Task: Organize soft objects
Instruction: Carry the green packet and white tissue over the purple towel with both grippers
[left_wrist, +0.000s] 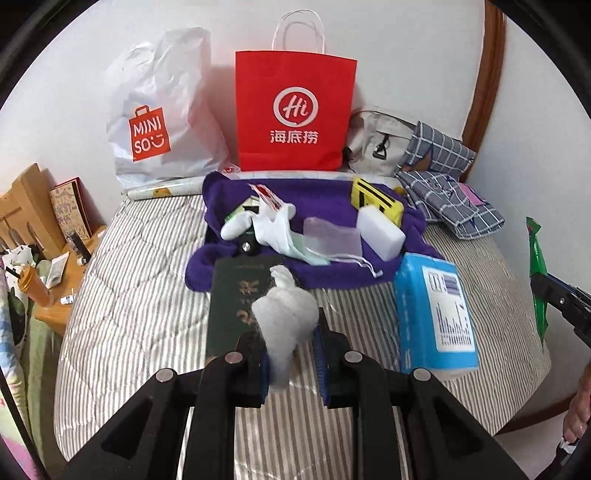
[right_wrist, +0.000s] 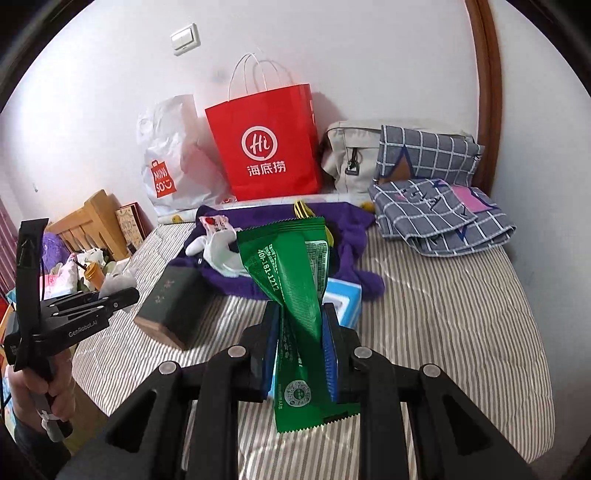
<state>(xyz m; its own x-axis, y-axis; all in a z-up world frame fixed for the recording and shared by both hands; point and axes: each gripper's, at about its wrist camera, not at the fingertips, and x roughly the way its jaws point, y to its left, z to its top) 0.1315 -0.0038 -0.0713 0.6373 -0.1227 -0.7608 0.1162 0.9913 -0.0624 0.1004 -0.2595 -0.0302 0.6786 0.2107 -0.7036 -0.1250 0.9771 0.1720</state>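
In the left wrist view my left gripper (left_wrist: 290, 354) is shut on a crumpled white soft wad (left_wrist: 286, 314), held up above the striped bed cover (left_wrist: 140, 302). In the right wrist view my right gripper (right_wrist: 301, 343) is shut on a green snack packet (right_wrist: 291, 280) that stands upright between the blue pads. A purple cloth (left_wrist: 332, 275) lies further back and carries a white sock (left_wrist: 269, 225), a white sponge block (left_wrist: 380, 229) and a yellow item (left_wrist: 376, 197). The left gripper (right_wrist: 127, 295) also shows at the left of the right wrist view, with a hand below it.
A dark green box (left_wrist: 236, 306) and a blue tissue pack (left_wrist: 432, 314) lie just ahead. Against the wall stand a red paper bag (left_wrist: 295, 110), a white plastic bag (left_wrist: 162, 110), a beige bag (left_wrist: 373, 140) and checked fabric (left_wrist: 443, 184). A cluttered wooden bedside table (left_wrist: 55, 273) is left.
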